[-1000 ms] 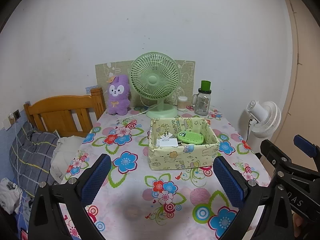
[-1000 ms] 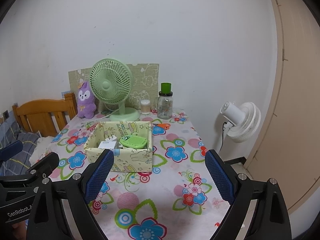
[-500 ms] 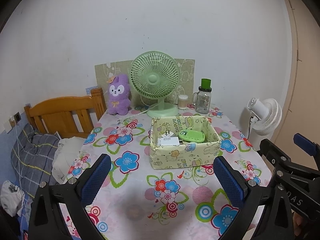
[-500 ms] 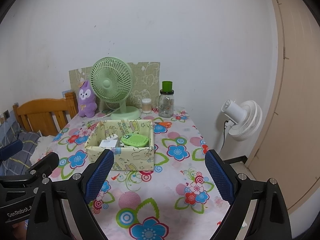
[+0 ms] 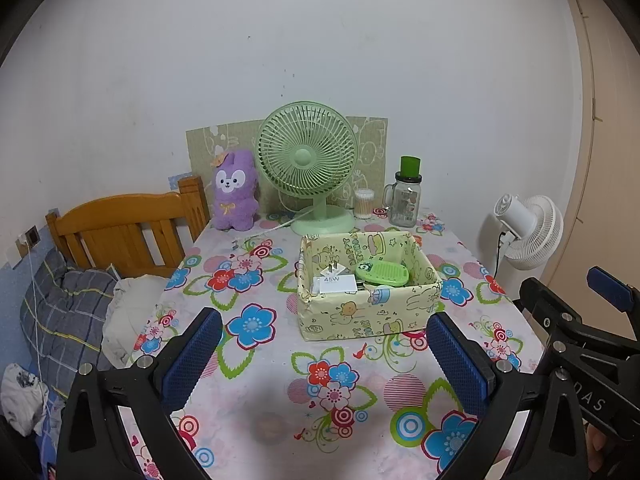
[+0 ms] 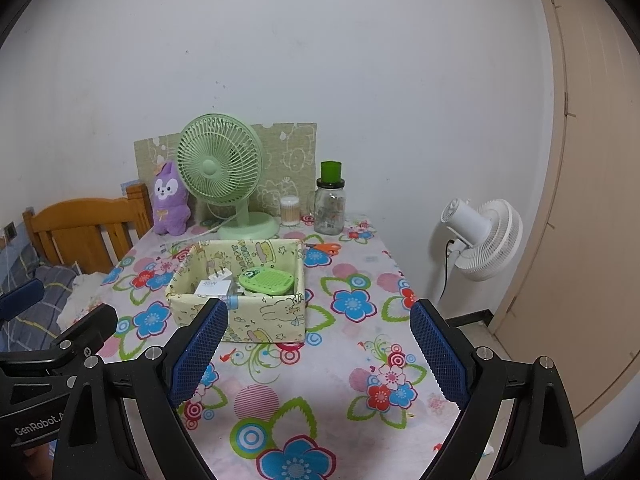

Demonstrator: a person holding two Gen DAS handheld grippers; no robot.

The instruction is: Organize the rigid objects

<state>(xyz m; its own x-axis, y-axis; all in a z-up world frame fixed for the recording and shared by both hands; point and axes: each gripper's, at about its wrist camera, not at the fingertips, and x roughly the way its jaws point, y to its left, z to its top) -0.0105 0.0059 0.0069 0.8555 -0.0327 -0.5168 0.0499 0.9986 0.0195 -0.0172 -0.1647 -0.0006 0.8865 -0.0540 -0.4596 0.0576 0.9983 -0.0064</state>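
Both the left gripper (image 5: 320, 356) and the right gripper (image 6: 316, 348) hover spread wide, holding nothing. Ahead of the fingertips sits the yellow cartoon-print fabric box (image 5: 416, 312), containing a white 45W plug charger (image 5: 334, 283) and a flat green perforated plastic case (image 5: 383, 273). Both look light, stiff and smooth; pinching across their narrow sides seems safest.

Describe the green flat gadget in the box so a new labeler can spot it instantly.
Start at the green desk fan at the back of the floral table; just in front of it sits a yellow cartoon-print box. Inside, on the right, lies the green gadget, beside a white charger. It is the only lime-green item there, flat, with a dotted face.
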